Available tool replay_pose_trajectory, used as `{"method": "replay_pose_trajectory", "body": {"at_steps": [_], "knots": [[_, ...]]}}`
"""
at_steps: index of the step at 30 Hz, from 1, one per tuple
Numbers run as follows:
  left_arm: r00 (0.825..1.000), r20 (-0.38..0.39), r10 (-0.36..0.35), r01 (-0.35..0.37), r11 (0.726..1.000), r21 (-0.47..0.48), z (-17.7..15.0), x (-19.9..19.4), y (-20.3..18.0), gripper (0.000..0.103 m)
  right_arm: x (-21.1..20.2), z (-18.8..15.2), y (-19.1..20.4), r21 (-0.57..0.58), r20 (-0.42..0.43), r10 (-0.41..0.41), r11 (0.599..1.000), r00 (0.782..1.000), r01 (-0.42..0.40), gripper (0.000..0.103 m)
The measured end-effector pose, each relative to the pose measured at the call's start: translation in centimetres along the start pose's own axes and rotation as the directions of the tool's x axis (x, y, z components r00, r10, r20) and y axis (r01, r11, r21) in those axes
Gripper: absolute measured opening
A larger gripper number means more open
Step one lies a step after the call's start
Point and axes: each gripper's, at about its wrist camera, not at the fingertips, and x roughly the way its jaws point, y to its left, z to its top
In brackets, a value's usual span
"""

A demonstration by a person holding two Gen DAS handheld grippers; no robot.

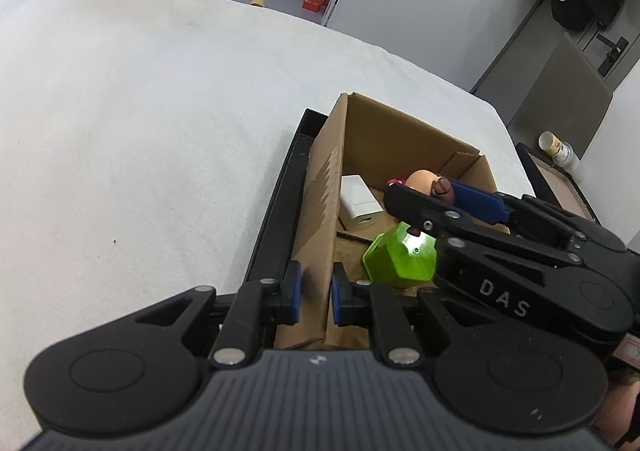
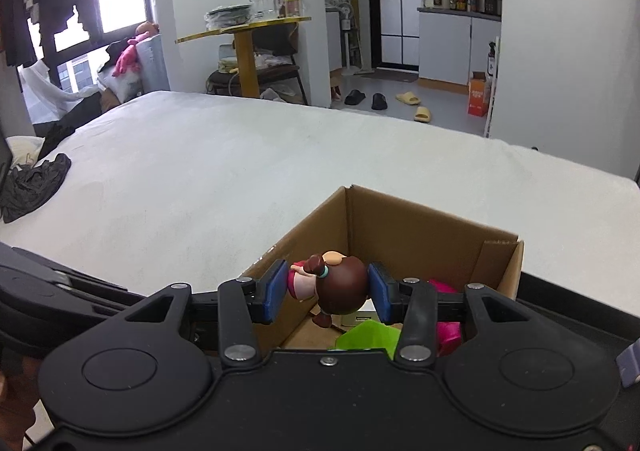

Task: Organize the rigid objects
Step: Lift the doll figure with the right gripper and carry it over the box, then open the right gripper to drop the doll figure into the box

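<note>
At the lower centre of the left wrist view, the left gripper (image 1: pixel 316 293) is clenched on the near wall of a cardboard box (image 1: pixel 320 211), apparently to steady it. The box sits on a black tray (image 1: pixel 276 211) on a white bed (image 1: pixel 140 111).

At the lower centre of the right wrist view, the right gripper (image 2: pixel 328 291) grasps a small doll figurine (image 2: pixel 332 285) with brown hair, its blue pads pressed on either side. It holds the figurine above the open box, likely to set it inside.

Already in the box lie a green block (image 1: pixel 400 257), a white charger (image 1: pixel 358 207) and a pink object (image 2: pixel 446 327).
</note>
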Motion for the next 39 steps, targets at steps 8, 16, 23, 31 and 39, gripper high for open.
{"method": "replay_pose_trajectory", "body": {"at_steps": [8,16,23,31,39], "knots": [[1.000,-0.001,-0.004,0.004,1.000,-0.002,0.0,0.0,0.0,0.013,-0.3,0.3,-0.8,0.055,-0.026,0.054,0.997,0.998,-0.053,0.047],[1.000,0.001,-0.003,0.003,1.000,0.004,-0.1,0.0,-0.1,0.013,-1.6,1.1,-1.0,0.075,-0.087,0.076,0.995,0.993,-0.070,0.047],[1.000,0.004,-0.002,0.002,1.000,0.007,-0.1,0.0,0.0,0.013,-2.6,1.8,-1.0,0.078,-0.125,0.079,0.995,0.989,-0.070,0.052],[1.000,-0.003,0.000,0.000,1.000,0.002,0.1,0.1,-0.1,0.014,-3.7,2.1,-2.7,0.108,-0.137,0.024,0.994,0.990,-0.009,0.056],[1.000,-0.004,0.002,-0.002,1.000,-0.001,0.2,0.1,-0.1,0.014,-5.8,0.9,-5.7,0.162,-0.118,-0.072,0.983,0.990,0.091,0.057]]}}
